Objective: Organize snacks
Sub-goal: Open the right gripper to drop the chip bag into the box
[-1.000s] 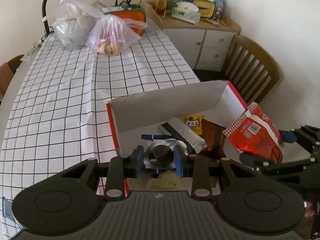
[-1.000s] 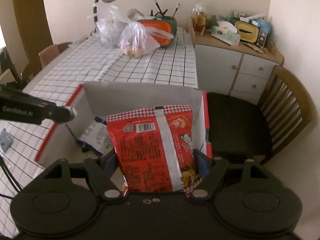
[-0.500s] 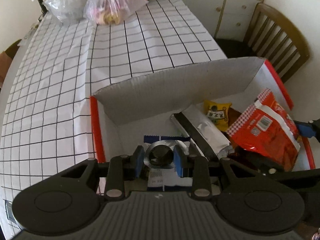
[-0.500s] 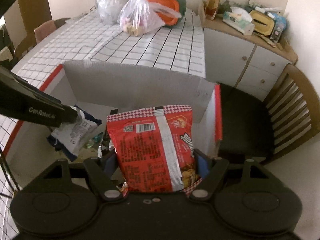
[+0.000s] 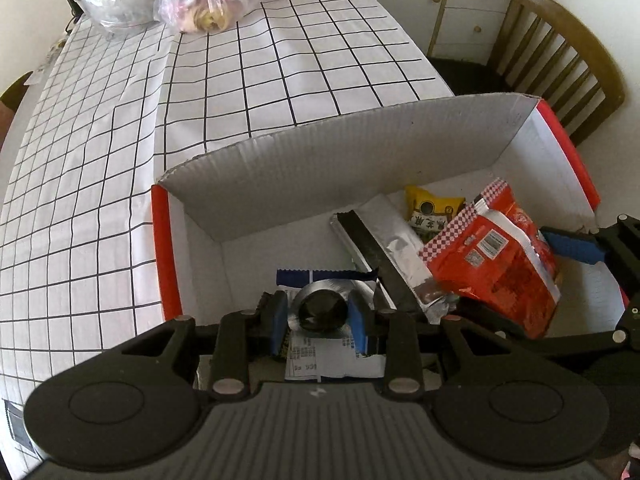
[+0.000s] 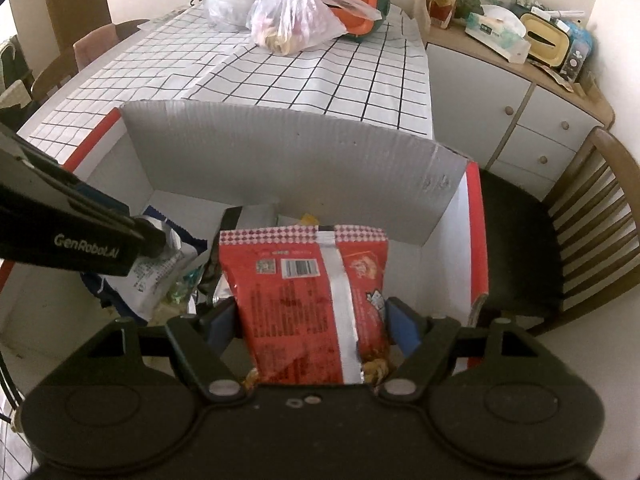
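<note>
We've got both tongs down inside the box (image 5: 360,152). Our left gripper (image 5: 319,316) is narrow, blue pads pinching the silvery end of a blue-white snack pack (image 5: 332,344); pack's printed white face hangs below the pads, over the box floor at the left-near side. Our right gripper (image 6: 312,320) is clamped on the red noodle packet (image 6: 308,292), held upright w/ its checkered top edge up; in the left view that packet (image 5: 496,264) sits tilted at the box's right side, one blue pad (image 5: 572,246) pressed on its far face.

Between the two: a silver-black foil pack (image 5: 384,248) lying on the box floor, just beside the red packet, and a small yellow pack (image 5: 432,208) behind it toward the back wall. The left tong's black arm (image 6: 68,236) crosses the right view at left, hiding part of the blue-white pack (image 6: 160,276).

Outward: box stands on a grid-pattern tablecloth (image 5: 200,100), raised grey cardboard flap at the far side. Far end of the table has plastic bags (image 6: 292,20) and an orange-green container (image 6: 360,8). Wooden chair (image 6: 560,232) right beside the box's right wall, white cabinet (image 6: 500,100) w/ clutter beyond.

Vs. a sec ago: both tongs have dropped lower & tipped down into the box; lamp & cabinet top are gone from the left view. Grips unchanged on both packs.
</note>
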### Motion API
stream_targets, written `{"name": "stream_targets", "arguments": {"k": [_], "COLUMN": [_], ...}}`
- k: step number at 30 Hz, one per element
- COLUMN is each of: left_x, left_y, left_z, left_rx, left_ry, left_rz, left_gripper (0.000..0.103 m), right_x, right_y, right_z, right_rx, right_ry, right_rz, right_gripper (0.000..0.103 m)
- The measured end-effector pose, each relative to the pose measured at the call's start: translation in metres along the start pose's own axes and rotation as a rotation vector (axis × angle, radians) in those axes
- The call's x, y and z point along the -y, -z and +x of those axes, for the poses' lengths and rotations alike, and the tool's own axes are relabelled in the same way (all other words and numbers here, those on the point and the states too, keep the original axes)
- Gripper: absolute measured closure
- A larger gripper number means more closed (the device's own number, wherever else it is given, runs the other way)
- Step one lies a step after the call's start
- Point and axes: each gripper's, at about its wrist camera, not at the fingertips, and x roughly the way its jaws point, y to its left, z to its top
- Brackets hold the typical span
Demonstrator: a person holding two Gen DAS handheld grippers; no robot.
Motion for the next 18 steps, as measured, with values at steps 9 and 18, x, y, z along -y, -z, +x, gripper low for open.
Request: {"name": "stream_targets", "arguments": {"k": [9,18], "left_x": [-0.004,-0.016], "left_y": [0.012,0.029], "left_z": [-0.013,-0.042], "left_rx": [0.036,0.104], "left_ry": [0.016,0.046], "left_rz": [-0.015,-0.043], "left_gripper": [0.063,0.057], "right_x": [-0.001,-0.005], "right_y": [0.004,0.01], "right_z": [-0.018,-0.052], "right_rx": [0.034,0.098], "right_ry": [-0.016,-0.045], "right_rz": [-0.004,0.003], "right_gripper": [0.02,0.017]}}
